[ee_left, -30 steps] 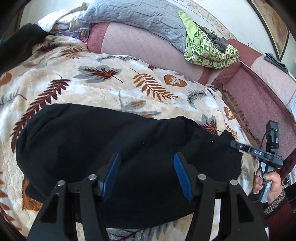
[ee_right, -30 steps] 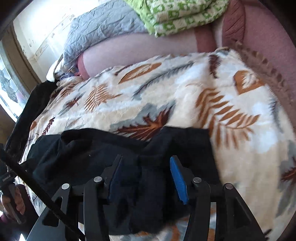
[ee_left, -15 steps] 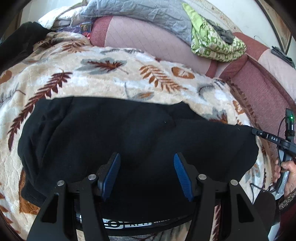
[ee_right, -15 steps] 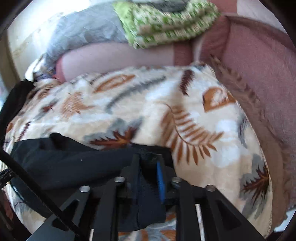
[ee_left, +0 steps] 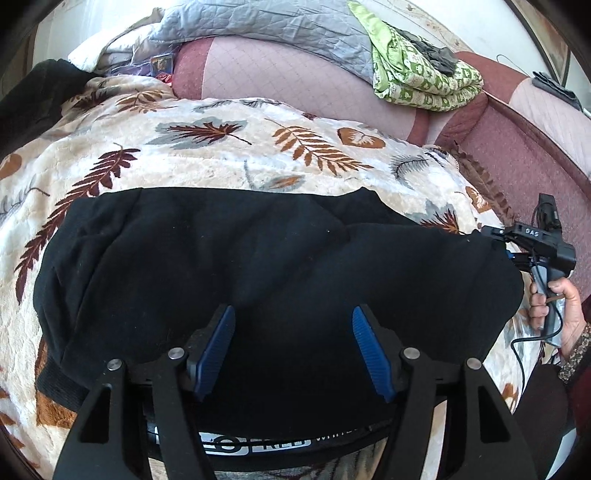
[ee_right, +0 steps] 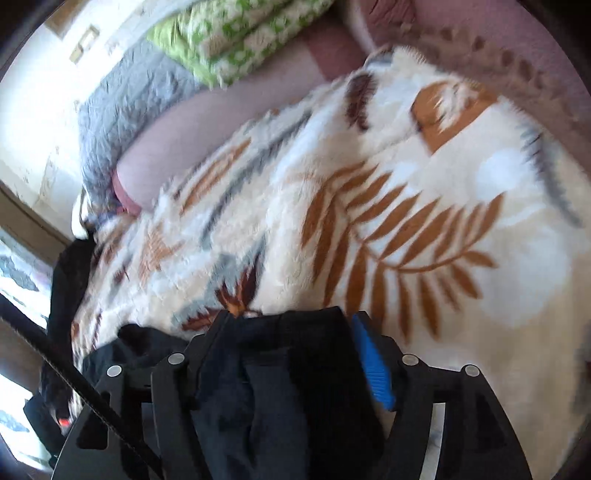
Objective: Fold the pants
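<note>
Black pants (ee_left: 258, 266) lie spread flat across a leaf-patterned blanket (ee_left: 221, 147), their waistband with white lettering at the bottom of the left wrist view. My left gripper (ee_left: 291, 317) hovers over them with its blue pads apart, the jaws still opening and only flat fabric beneath. My right gripper (ee_right: 291, 321) is opening too. A bunched end of the pants (ee_right: 288, 387) lies loose between its fingers and hides the left pad. From the left wrist view the right gripper (ee_left: 506, 240) sits at the pants' right edge, held by a hand (ee_left: 561, 306).
The blanket (ee_right: 443, 221) covers a pink and maroon sofa (ee_left: 280, 77). A folded green patterned cloth (ee_left: 417, 81) and a grey quilt (ee_left: 258, 26) lie on the backrest. Another dark garment (ee_left: 29, 96) lies at the far left.
The right gripper shut on the pants' end, drew it out to the right, rolled and has now opened. The pants lie wider and flatter. The left jaws stand slightly wider.
</note>
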